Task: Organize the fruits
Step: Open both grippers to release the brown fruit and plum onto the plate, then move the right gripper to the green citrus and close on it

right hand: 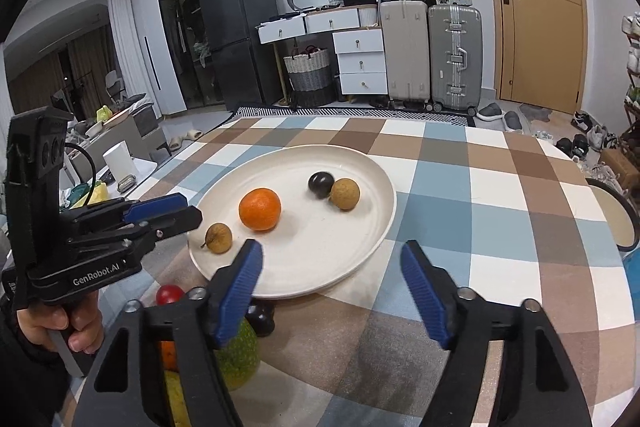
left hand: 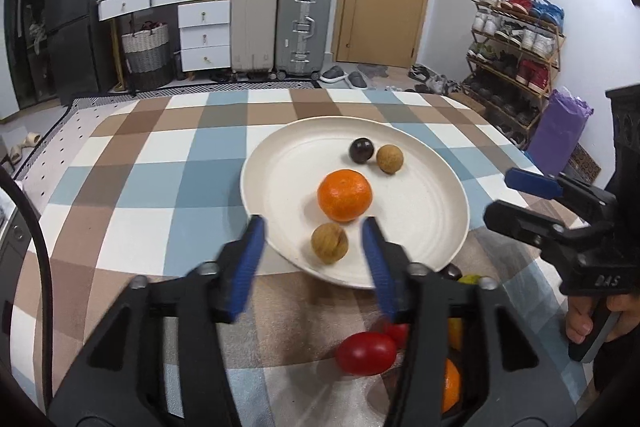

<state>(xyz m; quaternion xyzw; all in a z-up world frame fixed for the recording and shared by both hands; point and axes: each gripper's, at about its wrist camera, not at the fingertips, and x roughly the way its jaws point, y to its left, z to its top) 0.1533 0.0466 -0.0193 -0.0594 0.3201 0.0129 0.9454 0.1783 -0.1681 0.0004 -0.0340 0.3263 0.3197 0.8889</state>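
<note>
Checked tablecloth (left hand: 132, 195) under white plate (left hand: 440, 227), suitcases (right hand: 428, 55) by door (right hand: 532, 11) — both grippers' fingers spread, empty.

Left gripper (left hand: 314, 231) (jaws apart) over plate (left hand: 432, 227).

A home: suitcases (right hand: 432, 55), shoe rack (left hand: 516, 63), fridge (right hand: 236, 31), laundry basket (right hand: 310, 75).

Even indoor light, soft shadows under fruit; strong fisheye bending, dark vignette corners, near claw tips blurred.
</note>
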